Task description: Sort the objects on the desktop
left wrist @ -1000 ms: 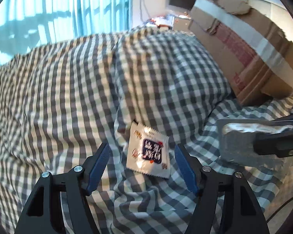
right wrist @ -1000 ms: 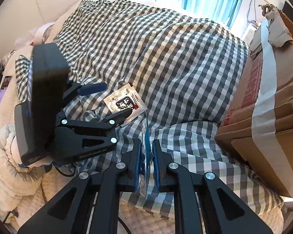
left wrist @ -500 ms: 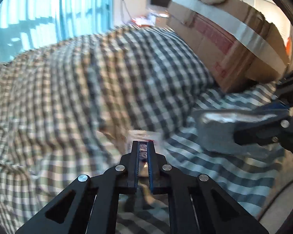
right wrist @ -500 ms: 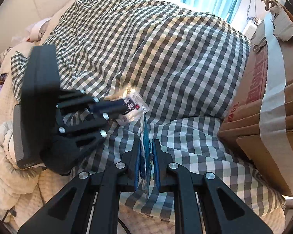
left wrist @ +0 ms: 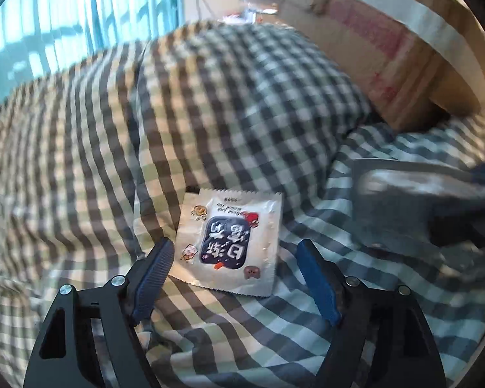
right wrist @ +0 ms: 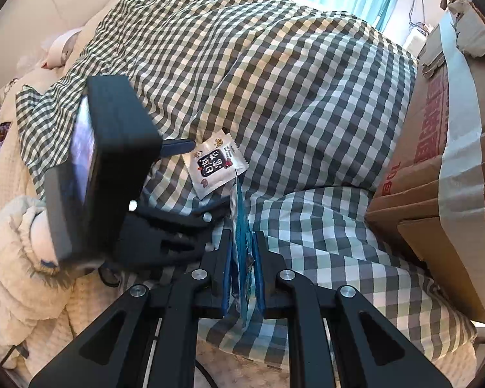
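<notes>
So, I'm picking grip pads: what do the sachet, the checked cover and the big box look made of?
Sachet: glossy printed foil or plastic film, probably; shiny, crinkled, serrated edge. Checked cover: soft woven cloth; it folds and rumples. Box: matte brown corrugated cardboard, taped, with a torn flap.

Glossy foil sachet (left wrist: 229, 239), checked cloth (left wrist: 210, 113)

Bright window daylight, left view perhaps motion-blurred, fisheye-warped edges
</notes>
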`<state>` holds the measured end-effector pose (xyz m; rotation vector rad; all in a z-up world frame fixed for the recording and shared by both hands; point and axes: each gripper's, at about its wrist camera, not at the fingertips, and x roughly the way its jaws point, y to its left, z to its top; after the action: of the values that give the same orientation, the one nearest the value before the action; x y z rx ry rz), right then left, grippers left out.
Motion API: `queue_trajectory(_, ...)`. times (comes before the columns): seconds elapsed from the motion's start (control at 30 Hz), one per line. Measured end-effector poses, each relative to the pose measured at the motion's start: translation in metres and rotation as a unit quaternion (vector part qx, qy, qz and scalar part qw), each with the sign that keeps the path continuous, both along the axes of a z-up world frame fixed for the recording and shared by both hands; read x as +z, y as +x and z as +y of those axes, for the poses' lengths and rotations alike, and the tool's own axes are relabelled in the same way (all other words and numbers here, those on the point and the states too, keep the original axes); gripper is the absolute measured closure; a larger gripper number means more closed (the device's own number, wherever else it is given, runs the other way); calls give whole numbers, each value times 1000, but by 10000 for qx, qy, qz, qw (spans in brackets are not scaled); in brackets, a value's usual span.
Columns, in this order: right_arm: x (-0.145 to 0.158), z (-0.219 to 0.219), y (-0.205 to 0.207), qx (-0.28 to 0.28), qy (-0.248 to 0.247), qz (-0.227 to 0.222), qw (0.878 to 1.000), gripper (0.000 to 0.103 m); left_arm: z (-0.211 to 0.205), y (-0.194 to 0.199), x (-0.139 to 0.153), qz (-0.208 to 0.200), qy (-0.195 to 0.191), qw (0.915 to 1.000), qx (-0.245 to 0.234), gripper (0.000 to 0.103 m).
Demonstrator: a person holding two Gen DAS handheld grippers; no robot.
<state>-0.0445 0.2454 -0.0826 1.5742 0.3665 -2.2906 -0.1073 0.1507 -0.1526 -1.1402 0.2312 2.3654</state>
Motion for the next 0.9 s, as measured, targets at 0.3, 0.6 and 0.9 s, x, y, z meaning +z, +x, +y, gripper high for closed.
queue_trajectory(0.3, -4, -4, 0, -14, 69, -80, 9999, 92, -7, -18, -15, -354, 430, 9984, -86, 68)
queue_trajectory(0.6, -1, -4, 4, -30, 14, -56, 10000, 92, -45, -6, -4, -413, 776, 9960, 157, 92)
queue_trajectory(0.9, 8, -3, 9, -90, 23, 156, 9998, 92, -84, -5, 12, -206, 1111, 9927, 420, 99)
